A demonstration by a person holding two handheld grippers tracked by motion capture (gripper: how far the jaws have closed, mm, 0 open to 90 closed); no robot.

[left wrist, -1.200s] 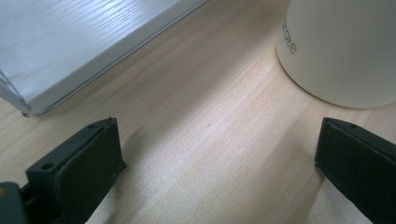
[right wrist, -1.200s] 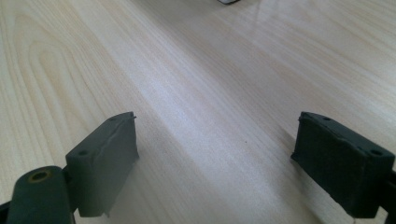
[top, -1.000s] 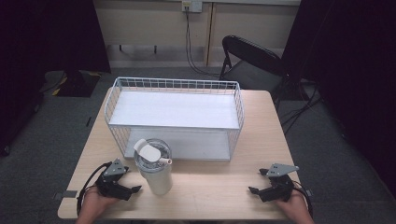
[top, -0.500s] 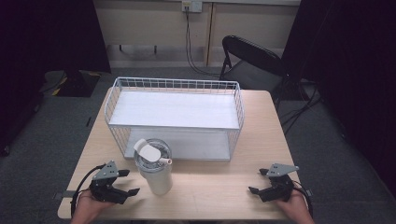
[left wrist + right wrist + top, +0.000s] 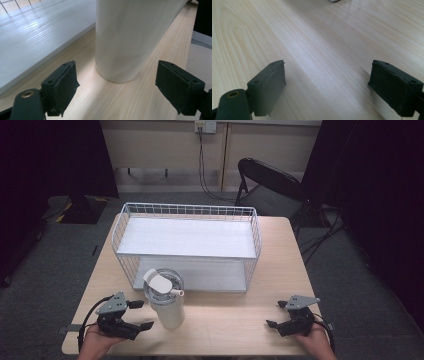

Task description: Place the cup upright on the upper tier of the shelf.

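Observation:
A white tumbler (image 5: pixel 165 307) with a clear lid and a flip spout stands upright on the wooden table (image 5: pixel 225 320), just in front of the wire rack. My left gripper (image 5: pixel 142 315) rests on the table at the tumbler's left, open, jaws pointing at its side. In the left gripper view the tumbler's base (image 5: pixel 125 40) stands a little beyond the open gripper (image 5: pixel 116 85), with nothing between the pads. My right gripper (image 5: pixel 275 314) lies open near the table's front right, over bare wood (image 5: pixel 319 50) in the right gripper view.
A white two-level wire rack (image 5: pixel 187 240) takes up the middle and back of the table; its lower board (image 5: pixel 30 37) lies right behind the tumbler. A black folding chair (image 5: pixel 270 185) stands beyond the far right corner. Grey carpet surrounds the table.
My left gripper has shifted slightly beside the tumbler. The right gripper and the tumbler have stayed where they were.

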